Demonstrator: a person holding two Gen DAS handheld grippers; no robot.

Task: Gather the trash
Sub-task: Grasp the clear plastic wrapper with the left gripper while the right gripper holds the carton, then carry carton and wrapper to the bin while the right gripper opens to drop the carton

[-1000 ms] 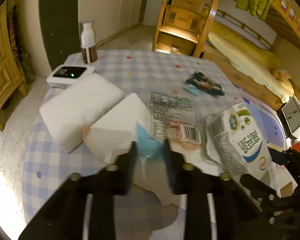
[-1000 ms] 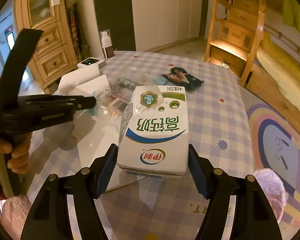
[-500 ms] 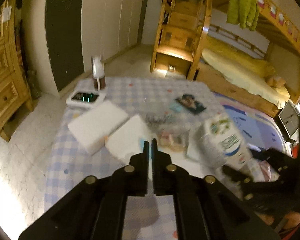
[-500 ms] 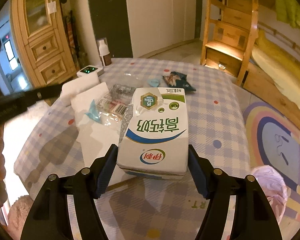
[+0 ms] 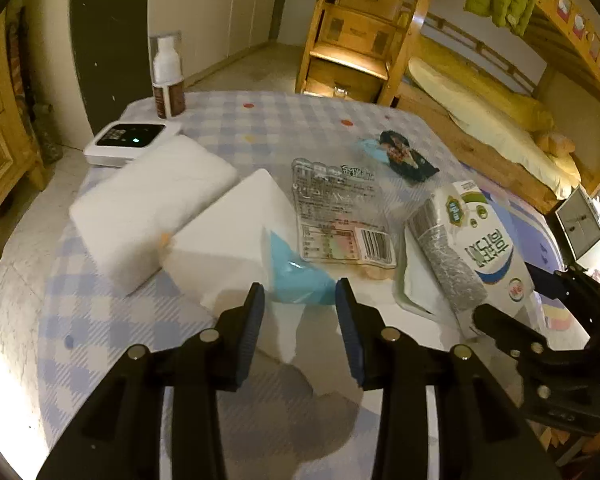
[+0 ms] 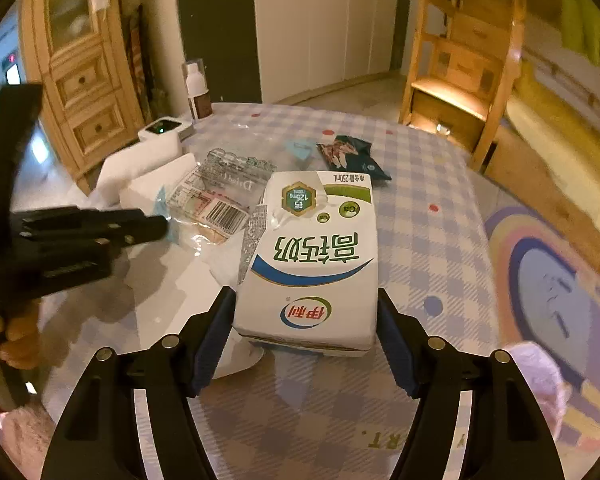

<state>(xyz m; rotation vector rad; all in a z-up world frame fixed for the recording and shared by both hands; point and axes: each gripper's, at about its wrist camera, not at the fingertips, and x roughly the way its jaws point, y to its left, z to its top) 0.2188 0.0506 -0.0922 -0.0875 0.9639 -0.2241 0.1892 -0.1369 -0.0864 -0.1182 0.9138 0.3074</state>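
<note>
My right gripper [image 6: 305, 312] is shut on a white milk carton [image 6: 310, 264], held over the checked table; the carton also shows in the left wrist view [image 5: 476, 248]. My left gripper [image 5: 299, 300] is open, low over the table, its fingers either side of a blue plastic scrap [image 5: 296, 276] lying on white tissue [image 5: 236, 236]. A clear food wrapper with a barcode [image 5: 340, 220] lies just beyond. A dark snack packet [image 5: 408, 156] and a small blue scrap [image 5: 366, 146] lie farther back. The left gripper appears in the right wrist view [image 6: 100, 228].
A white foam block [image 5: 148, 208], a white device with a green light [image 5: 132, 140] and a pump bottle [image 5: 167, 80] stand at the table's [image 5: 260, 120] back left. A wooden cabinet [image 6: 84, 92], bunk-bed steps [image 5: 360, 28] and a rug [image 6: 556, 292] surround the table.
My left gripper, shut and raised half a second ago, has opened and dropped back low over the blue scrap. The right gripper still holds the carton, barely moved.
</note>
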